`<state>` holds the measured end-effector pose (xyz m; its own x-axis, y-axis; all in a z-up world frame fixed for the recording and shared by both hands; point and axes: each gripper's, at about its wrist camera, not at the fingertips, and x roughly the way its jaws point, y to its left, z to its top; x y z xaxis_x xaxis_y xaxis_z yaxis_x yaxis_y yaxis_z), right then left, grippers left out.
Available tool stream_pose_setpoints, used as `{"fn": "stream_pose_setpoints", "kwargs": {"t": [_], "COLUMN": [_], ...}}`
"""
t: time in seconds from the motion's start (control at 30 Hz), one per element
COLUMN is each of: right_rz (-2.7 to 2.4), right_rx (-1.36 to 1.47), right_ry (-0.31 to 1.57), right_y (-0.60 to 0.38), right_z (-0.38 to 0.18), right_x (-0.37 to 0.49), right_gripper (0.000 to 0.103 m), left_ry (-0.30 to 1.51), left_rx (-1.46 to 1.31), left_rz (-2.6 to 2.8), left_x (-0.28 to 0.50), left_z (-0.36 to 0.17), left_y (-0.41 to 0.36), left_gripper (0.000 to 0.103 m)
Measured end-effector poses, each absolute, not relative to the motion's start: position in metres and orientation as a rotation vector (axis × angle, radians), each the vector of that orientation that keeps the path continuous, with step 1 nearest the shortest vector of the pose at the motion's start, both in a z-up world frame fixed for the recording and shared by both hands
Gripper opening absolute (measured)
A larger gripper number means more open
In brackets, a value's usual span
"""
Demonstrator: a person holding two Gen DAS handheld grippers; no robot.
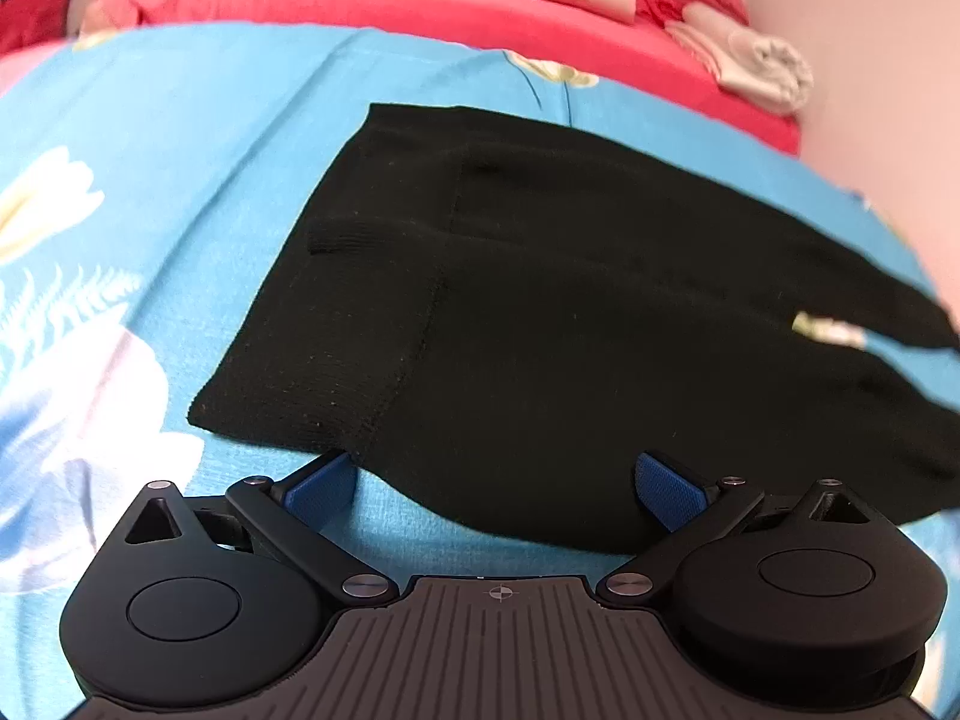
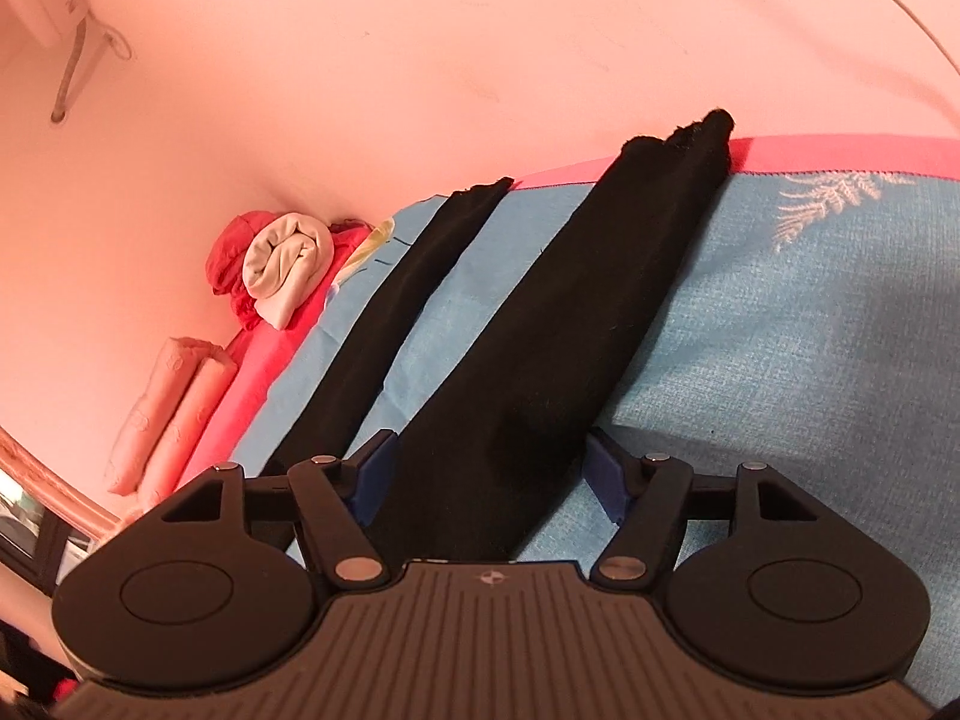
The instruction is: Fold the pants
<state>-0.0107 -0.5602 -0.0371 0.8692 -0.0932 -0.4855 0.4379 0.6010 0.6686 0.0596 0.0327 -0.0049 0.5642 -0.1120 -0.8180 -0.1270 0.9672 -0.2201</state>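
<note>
The black pants (image 1: 540,276) lie spread flat on a bed covered by a blue floral sheet (image 1: 180,138), waist end toward the left gripper (image 1: 498,483) and the two legs running away from the right gripper (image 2: 489,477). In the left wrist view the jaws stand wide apart, blue pads showing on both sides; the near edge of the waist sits right at them, the left pad just at the corner of the ribbed waistband and the right pad overlapped by the dark cloth, though whether the pads touch the fabric cannot be told. In the right wrist view the jaws are likewise wide, and the nearer leg passes straight between the two blue pads, filling most of the gap, while the other leg lies apart to the left with a strip of sheet between them. The pants are a soft, matte knit with a fine ribbed weave, a stitched seam and a pocket outline near the waist, and a small pale label (image 1: 831,330) at the right. The legs taper to uneven cuffs at the bed's far edge. The sheet is a woven blue with white flower and fern prints, over a red-pink underlayer (image 2: 840,156). Rolled pale cloth (image 2: 288,261) and folded pink bedding (image 2: 174,402) sit by the wall.
</note>
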Motion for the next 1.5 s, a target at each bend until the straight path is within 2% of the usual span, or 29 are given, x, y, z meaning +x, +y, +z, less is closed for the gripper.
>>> {"fn": "stream_pose_setpoints", "kwargs": {"t": [0.2, 1.13, 1.27, 1.37, 1.5], "right_rz": [-0.322, -0.299, -0.334, -0.477, -0.286], "right_rx": [0.849, 0.825, 0.840, 0.647, 0.487], "right_ry": [0.441, 0.444, 0.431, 0.415, 0.405], "right_y": [-0.556, -0.556, -0.559, -0.534, -0.482], "right_z": [-0.036, -0.037, -0.036, -0.018, 0.000], "right_x": [-0.008, -0.007, -0.013, -0.021, -0.020], "right_gripper": [0.073, 0.077, 0.071, 0.076, 0.081], "left_ry": [0.972, 0.977, 0.981, 0.975, 0.978], "left_rx": [-0.195, -0.199, -0.242, -0.259, -0.277], "left_rz": [0.026, 0.029, 0.012, 0.009, 0.018], "left_x": [0.059, 0.059, 0.052, 0.045, 0.047], "left_z": [-0.009, -0.011, -0.006, -0.004, -0.006], "left_y": [0.024, 0.025, 0.032, 0.038, 0.042], "left_gripper": [0.103, 0.103, 0.103, 0.103, 0.103]}}
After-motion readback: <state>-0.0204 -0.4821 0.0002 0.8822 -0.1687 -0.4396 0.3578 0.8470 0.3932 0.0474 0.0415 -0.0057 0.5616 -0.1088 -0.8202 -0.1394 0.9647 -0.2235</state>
